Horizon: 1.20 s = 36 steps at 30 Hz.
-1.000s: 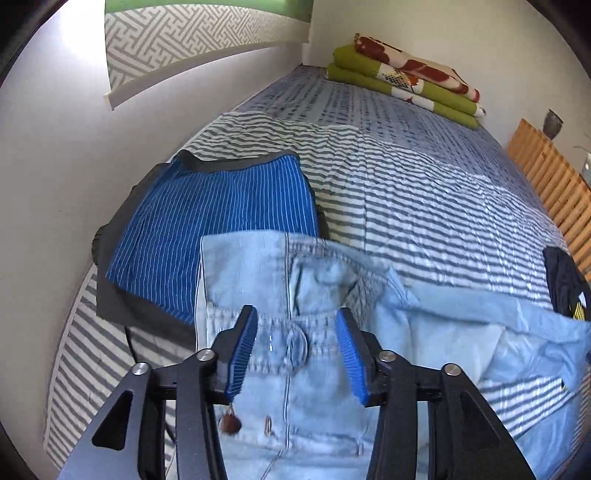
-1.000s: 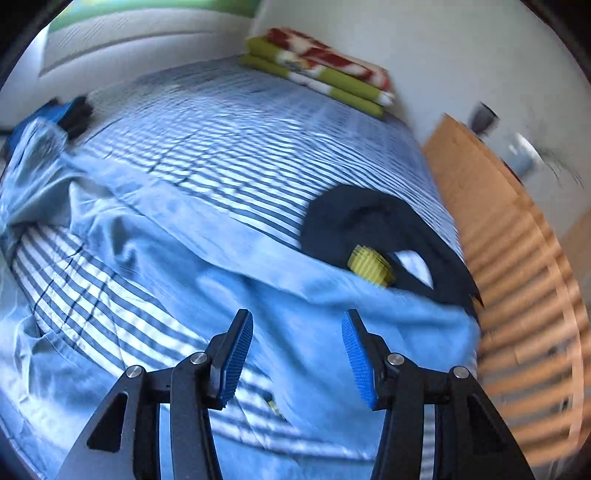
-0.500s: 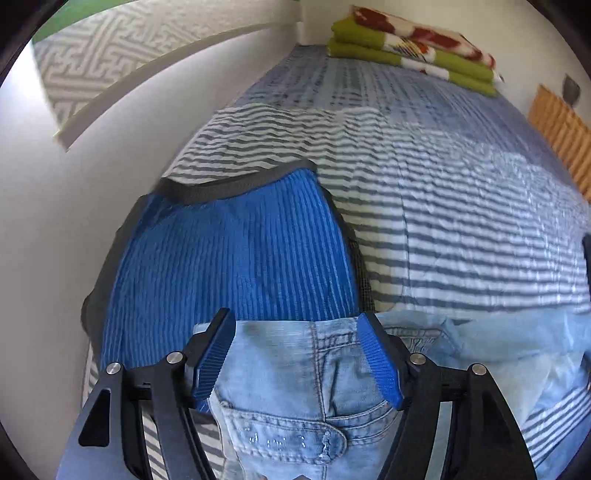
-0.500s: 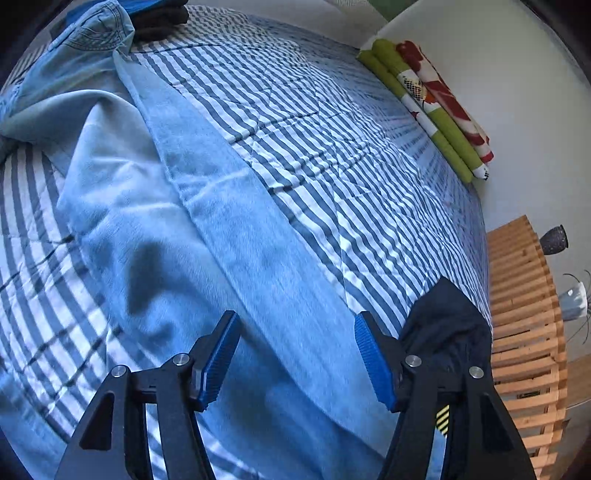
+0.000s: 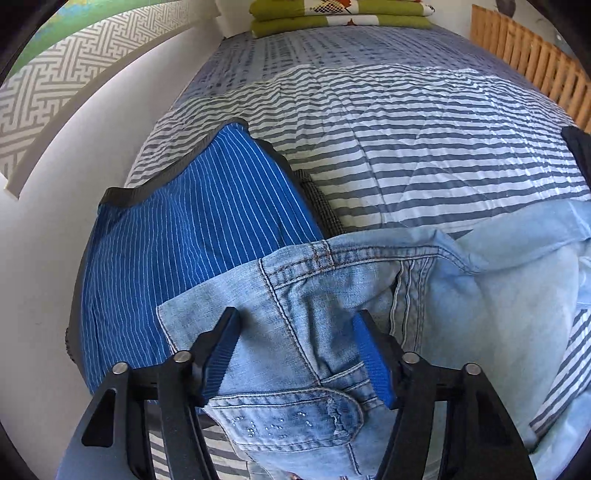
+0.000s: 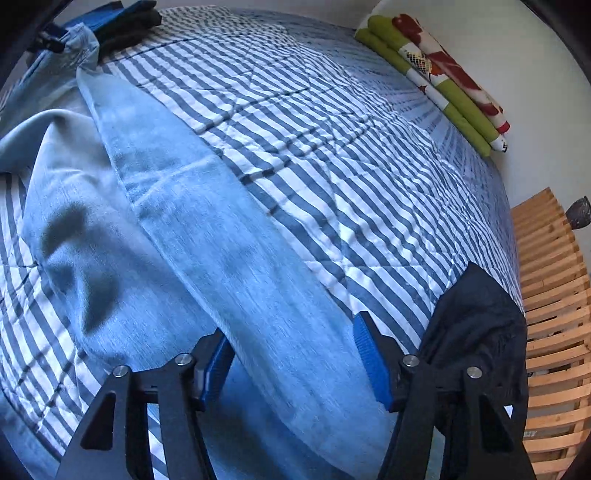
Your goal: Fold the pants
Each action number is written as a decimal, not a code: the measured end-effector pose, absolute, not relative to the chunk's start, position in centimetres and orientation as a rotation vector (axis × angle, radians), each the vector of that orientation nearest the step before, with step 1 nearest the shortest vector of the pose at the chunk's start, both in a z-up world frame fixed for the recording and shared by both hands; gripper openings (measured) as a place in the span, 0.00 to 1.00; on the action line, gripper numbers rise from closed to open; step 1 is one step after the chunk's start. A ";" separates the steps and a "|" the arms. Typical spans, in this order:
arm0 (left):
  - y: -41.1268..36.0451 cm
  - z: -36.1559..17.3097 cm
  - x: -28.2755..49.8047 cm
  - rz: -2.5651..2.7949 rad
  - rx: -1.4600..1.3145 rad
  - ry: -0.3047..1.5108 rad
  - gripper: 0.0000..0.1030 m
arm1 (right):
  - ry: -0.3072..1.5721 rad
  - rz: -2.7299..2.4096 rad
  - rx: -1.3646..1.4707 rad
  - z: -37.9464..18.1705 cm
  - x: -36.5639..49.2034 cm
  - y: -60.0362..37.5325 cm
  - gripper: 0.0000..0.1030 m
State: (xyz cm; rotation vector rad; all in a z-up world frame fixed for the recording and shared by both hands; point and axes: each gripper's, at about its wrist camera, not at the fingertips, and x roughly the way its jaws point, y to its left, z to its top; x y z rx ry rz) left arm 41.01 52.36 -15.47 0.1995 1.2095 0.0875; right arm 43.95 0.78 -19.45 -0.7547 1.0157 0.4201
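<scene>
left tongs [image 5: 295, 354] just narrowed a bit but sit spread over the jeans [image 5: 317, 295] waistband, lower middle of frame. right tongs [image 6: 291, 354], also narrowing, straddle a leg, not pinching it, on the bed [image 6: 332, 147].

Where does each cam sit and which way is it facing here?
Left wrist: on the left gripper, tilted steeply down at the jeans waistband, which overlaps the blue striped garment; own body: both fingers, jaws apart, denim between them.
Right wrist: on the right gripper, tilted down along a jeans leg beside a black garment; own body: both fingers, jaws apart.
Shared: the jeans, the striped bedspread, the green folded blanket, the wooden slats.
</scene>
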 end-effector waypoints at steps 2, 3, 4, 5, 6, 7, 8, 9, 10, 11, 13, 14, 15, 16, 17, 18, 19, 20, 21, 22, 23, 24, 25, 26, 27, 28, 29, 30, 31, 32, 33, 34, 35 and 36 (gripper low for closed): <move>52.3 -15.8 41.0 0.109 0.195 1.214 0.45 | 1.026 0.394 -0.744 -19.3 44.4 0.2 0.37; 52.1 -16.0 41.1 0.108 0.196 1.215 0.35 | 1.043 0.384 -0.729 -19.3 44.7 0.0 0.23; 51.8 -16.0 41.1 0.118 0.215 1.212 0.26 | 1.055 0.382 -0.700 -19.1 44.8 -0.3 0.11; 51.6 -16.0 41.0 0.126 0.235 1.210 0.25 | 1.058 0.381 -0.679 -18.8 44.8 -0.4 0.09; 51.6 -15.7 40.9 0.126 0.239 1.208 0.21 | 1.044 0.375 -0.677 -18.4 44.6 -0.4 0.08; 51.5 -15.5 40.9 0.125 0.237 1.203 0.19 | 1.023 0.368 -0.680 -17.9 44.3 -0.4 0.05; 51.5 -15.2 40.7 0.126 0.237 1.197 0.18 | 1.010 0.364 -0.673 -17.4 44.1 -0.4 0.05; 51.6 -14.8 40.4 0.127 0.237 1.191 0.16 | 0.996 0.363 -0.654 -16.6 43.8 -0.5 0.04; 51.6 -14.4 40.1 0.130 0.241 1.185 0.14 | 0.979 0.360 -0.631 -15.7 43.6 -0.7 0.04; 51.6 -14.0 39.8 0.135 0.249 1.179 0.14 | 0.960 0.360 -0.603 -14.7 43.2 -1.0 0.03; 51.5 -13.2 39.1 0.147 0.263 1.161 0.12 | 0.928 0.354 -0.555 -12.6 42.6 -1.7 0.03; 51.5 -12.6 38.5 0.149 0.261 1.150 0.12 | 0.914 0.352 -0.528 -11.6 42.1 -2.2 0.03; 51.4 -12.0 38.0 0.150 0.260 1.136 0.12 | 0.898 0.349 -0.497 -10.4 41.4 -2.7 0.03; 51.3 -11.3 37.3 0.152 0.256 1.118 0.12 | 0.888 0.347 -0.475 -9.5 40.7 -3.1 0.03; 51.2 -10.7 36.7 0.151 0.245 1.101 0.12 | 0.876 0.352 -0.463 -8.6 39.9 -3.5 0.03; 51.1 -10.1 36.0 0.156 0.234 1.079 0.12 | 0.859 0.349 -0.457 -7.6 38.8 -3.7 0.03; 51.0 -9.4 35.2 0.167 0.229 1.062 0.12 | 0.843 0.346 -0.448 -6.6 37.7 -4.0 0.02; 50.9 -8.9 34.3 0.177 0.227 1.044 0.12 | 0.829 0.356 -0.435 -5.6 36.5 -4.2 0.02; 50.8 -8.3 33.1 0.189 0.210 1.016 0.12 | 0.813 0.366 -0.426 -4.7 35.1 -4.5 0.02; 50.7 -7.7 31.7 0.189 0.184 0.987 0.11 | 0.799 0.369 -0.418 -3.9 33.7 -4.7 0.02; 50.7 -7.3 30.3 0.192 0.173 0.963 0.11 | 0.791 0.376 -0.408 -3.2 32.4 -5.0 0.02; 50.8 -6.9 28.5 0.203 0.158 0.940 0.11 | 0.792 0.393 -0.391 -2.8 30.8 -5.3 0.02; 50.9 -6.6 26.8 0.205 0.135 0.924 0.11 | 0.798 0.407 -0.390 -2.6 29.2 -5.5 0.02; 51.0 -6.4 24.9 0.198 0.103 0.905 0.11 | 0.799 0.414 -0.399 -2.6 27.5 -5.6 0.02; 51.1 -6.2 22.7 0.196 0.074 0.892 0.11 | 0.806 0.422 -0.406 -2.9 26.0 -5.7 0.02; 51.1 -6.4 20.3 0.194 0.048 0.888 0.11 | 0.818 0.432 -0.412 -3.3 24.3 -5.9 0.02; 51.2 -6.7 18.4 0.182 0.027 0.894 0.11 | 0.830 0.440 -0.405 -3.6 22.9 -6.1 0.02; 51.1 -7.3 16.2 0.158 0.013 0.912 0.13 | 0.851 0.446 -0.386 -4.3 21.3 -6.5 0.02; 51.1 -8.1 14.1 0.152 0.001 0.942 0.16 | 0.874 0.454 -0.368 -5.0 19.9 -6.8 0.02; 51.2 -8.9 12.2 0.158 -0.011 0.971 0.18 | 0.892 0.460 -0.365 -5.9 18.7 -7.0 0.02; 51.3 -9.8 10.3 0.160 -0.028 1.003 0.20 | 0.908 0.455 -0.396 -7.3 17.3 -7.0 0.02; 51.6 -10.5 8.7 0.163 -0.045 1.025 0.20 | 0.922 0.450 -0.432 -8.5 16.3 -6.9 0.02; 52.0 -11.3 7.4 0.174 -0.056 1.043 0.20 | 0.945 0.448 -0.451 -9.8 15.5 -6.9 0.02; 52.3 -11.9 6.2 0.186 -0.072 1.062 0.20 | 0.976 0.446 -0.446 -10.9 14.9 -6.9 0.02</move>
